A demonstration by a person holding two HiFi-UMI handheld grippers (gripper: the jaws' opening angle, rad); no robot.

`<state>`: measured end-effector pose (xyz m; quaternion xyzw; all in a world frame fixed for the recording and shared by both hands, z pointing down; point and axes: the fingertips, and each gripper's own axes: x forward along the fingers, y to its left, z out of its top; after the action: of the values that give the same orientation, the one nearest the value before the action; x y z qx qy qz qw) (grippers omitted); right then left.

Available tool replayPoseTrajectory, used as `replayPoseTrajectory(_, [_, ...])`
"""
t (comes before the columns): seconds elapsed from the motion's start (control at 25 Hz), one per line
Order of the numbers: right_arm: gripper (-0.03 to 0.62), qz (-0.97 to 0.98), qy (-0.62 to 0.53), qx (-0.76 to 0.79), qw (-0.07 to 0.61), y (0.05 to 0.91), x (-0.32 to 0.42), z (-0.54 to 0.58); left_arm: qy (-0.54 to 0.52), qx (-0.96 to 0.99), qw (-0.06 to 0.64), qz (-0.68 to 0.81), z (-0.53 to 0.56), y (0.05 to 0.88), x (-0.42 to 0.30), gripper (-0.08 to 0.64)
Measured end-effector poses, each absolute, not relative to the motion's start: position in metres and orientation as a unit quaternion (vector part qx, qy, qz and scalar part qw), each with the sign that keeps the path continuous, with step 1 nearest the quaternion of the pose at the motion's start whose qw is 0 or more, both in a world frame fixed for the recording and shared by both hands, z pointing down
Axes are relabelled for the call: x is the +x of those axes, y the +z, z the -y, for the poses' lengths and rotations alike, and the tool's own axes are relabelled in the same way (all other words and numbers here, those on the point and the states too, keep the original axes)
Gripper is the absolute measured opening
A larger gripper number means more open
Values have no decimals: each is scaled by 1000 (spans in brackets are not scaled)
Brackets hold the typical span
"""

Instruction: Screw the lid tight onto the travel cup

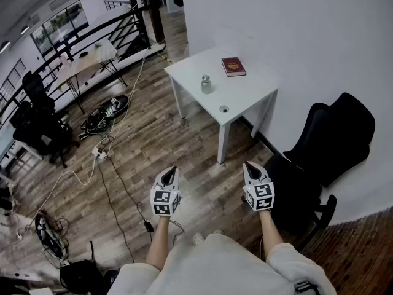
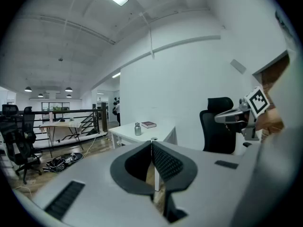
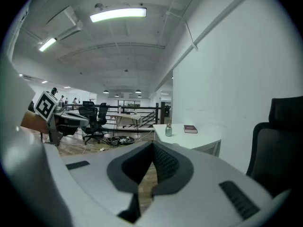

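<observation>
A small metal travel cup [image 1: 206, 84] stands upright on the white table [image 1: 245, 94] ahead; it also shows in the left gripper view [image 2: 138, 129] and the right gripper view [image 3: 168, 130]. A round lid [image 1: 224, 109] lies flat near the table's front corner. My left gripper [image 1: 172, 171] and right gripper [image 1: 250, 166] hang over the wooden floor, well short of the table, both shut with nothing between the jaws. Each gripper's jaws meet tip to tip in its own view, the left gripper [image 2: 152, 143] and the right gripper [image 3: 153, 145].
A dark red book [image 1: 233, 66] lies at the table's back. A black office chair [image 1: 325, 146] stands against the wall at the right. Cables and a power strip [image 1: 100, 153] run across the floor at the left. A railing [image 1: 92, 39] and a desk are farther back.
</observation>
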<state>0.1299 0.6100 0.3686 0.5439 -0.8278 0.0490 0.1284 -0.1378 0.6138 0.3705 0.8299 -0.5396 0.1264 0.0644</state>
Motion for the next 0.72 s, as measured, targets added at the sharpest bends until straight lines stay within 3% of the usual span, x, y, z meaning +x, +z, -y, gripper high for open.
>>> replayPoseTrajectory(0.72, [0, 829, 53, 543, 124, 378, 161, -611, 130, 827, 75, 542, -617, 383, -101, 9])
